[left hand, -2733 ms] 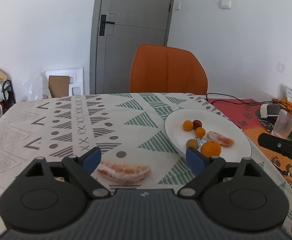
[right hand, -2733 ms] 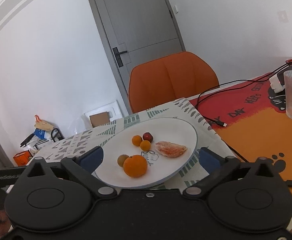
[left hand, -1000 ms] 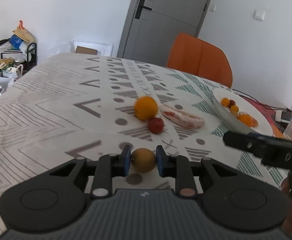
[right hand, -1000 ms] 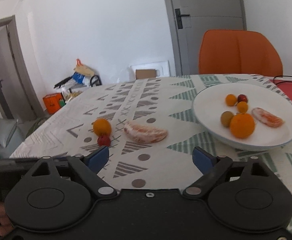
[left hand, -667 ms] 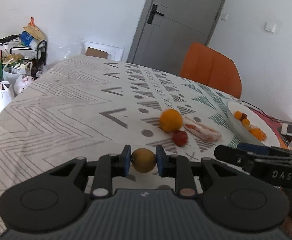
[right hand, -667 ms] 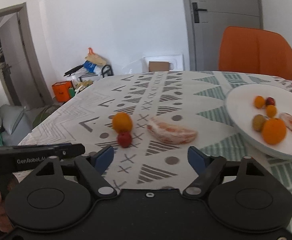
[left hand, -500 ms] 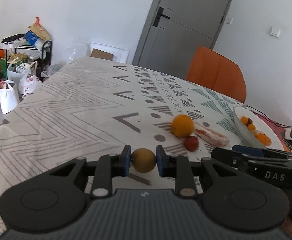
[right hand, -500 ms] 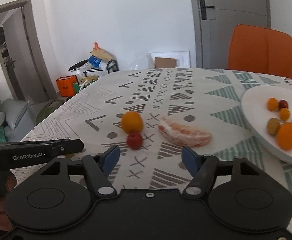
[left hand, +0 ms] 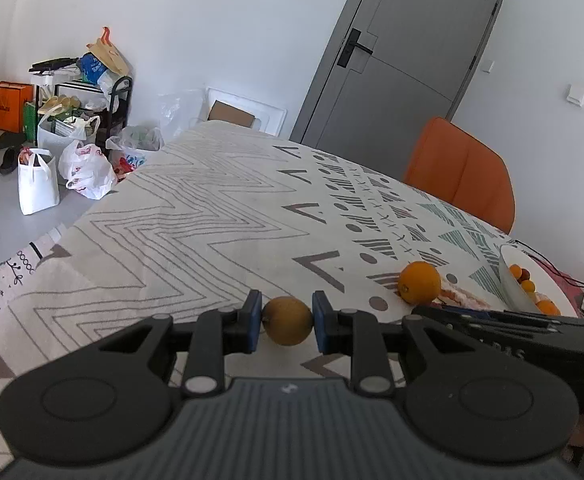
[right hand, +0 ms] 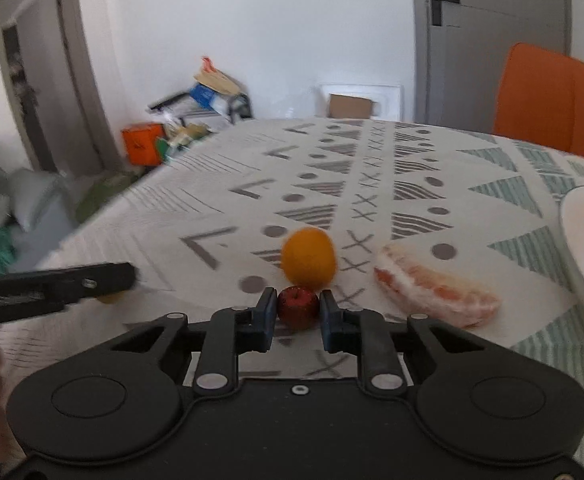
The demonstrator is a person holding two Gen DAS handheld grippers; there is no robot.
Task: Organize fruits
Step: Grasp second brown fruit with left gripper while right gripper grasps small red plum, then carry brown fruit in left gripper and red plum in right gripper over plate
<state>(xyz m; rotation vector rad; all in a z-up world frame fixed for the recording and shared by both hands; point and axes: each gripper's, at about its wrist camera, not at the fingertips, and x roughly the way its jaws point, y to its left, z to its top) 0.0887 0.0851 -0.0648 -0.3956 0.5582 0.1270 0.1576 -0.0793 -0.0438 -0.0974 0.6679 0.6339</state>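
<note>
Left hand-held gripper (left hand: 287, 321): narrow, its blue pads pressed on either side of a small round brownish-yellow fruit (left hand: 287, 320), kiwi-like, which sits between them above the cloth.
Right hand-held gripper (right hand: 298, 307): its jaws have just been closing and now stand narrow, with a small red fruit (right hand: 297, 306) between the pads; the pads meet its sides. Whether the fruit is lifted off the cloth or still rests on it cannot be told.
Orange (right hand: 308, 257): on the worktop just behind the red fruit, close to touching it in the right wrist view; in the left wrist view it shows to the right of the left gripper's fingers.
Peeled citrus segment (right hand: 435, 291): lying flat on the cloth, to the right of the orange, between it and the plate.
White plate (right hand: 579, 236): at the right edge of the worktop, holding several small orange and brownish fruits; only part of it is in view.
Worktop (left hand: 220, 216): covered by a pale cloth printed with grey zigzags, chevrons, dots and green triangles.
Orange chair (left hand: 461, 172): at the far side of the worktop, beside the grey door (left hand: 395, 60).
Floor clutter: bags (left hand: 38, 180) and a loaded rack against the white wall, left of the worktop.
</note>
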